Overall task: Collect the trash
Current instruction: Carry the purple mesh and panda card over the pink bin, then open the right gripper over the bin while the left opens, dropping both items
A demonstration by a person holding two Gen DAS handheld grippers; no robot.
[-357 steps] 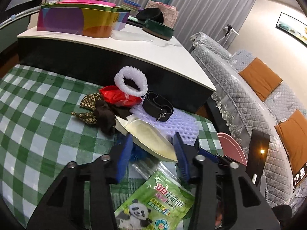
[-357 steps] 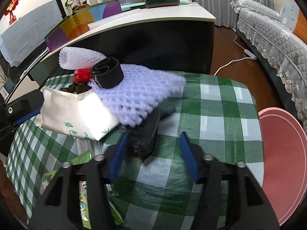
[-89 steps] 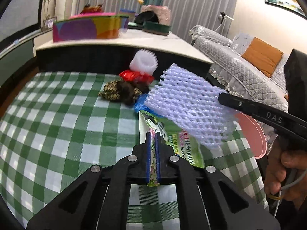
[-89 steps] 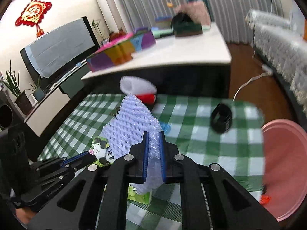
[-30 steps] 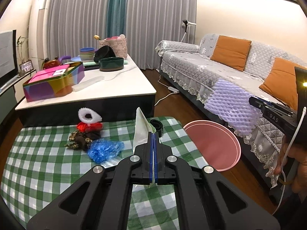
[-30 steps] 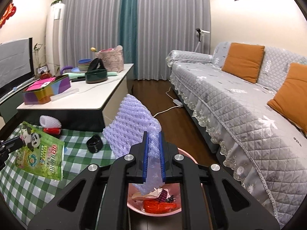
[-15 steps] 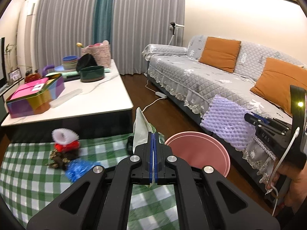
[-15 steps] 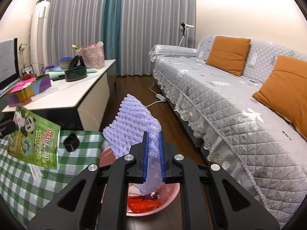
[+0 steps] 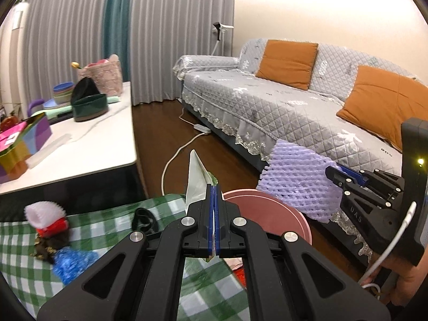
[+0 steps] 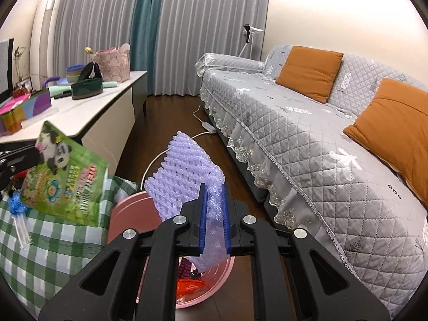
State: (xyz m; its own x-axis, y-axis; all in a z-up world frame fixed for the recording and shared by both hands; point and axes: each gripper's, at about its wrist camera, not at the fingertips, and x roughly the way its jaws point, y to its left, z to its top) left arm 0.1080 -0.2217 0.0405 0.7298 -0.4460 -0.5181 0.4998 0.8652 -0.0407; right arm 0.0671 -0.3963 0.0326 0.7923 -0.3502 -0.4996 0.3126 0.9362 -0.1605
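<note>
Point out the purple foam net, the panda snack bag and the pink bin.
purple foam net [image 10: 184, 171], right wrist view, its mesh above the jaws.
panda snack bag [image 10: 67, 179], right wrist view, its printed front.
pink bin [image 9: 267, 208], left wrist view, its far inner wall.

Your bin [image 10: 117, 214] stands on the floor between the cloth-covered surface [image 9: 112, 222] on your left and the sofa [image 10: 307, 133] on your right. Your right claw [image 10: 214, 208] holds the foam net [image 10: 184, 171] above the bin; your left claw [image 9: 214, 203] holds the packet [image 10: 64, 182] over the surface's edge beside it. Behind the surface stands a long cabinet [image 9: 107, 139].
</note>
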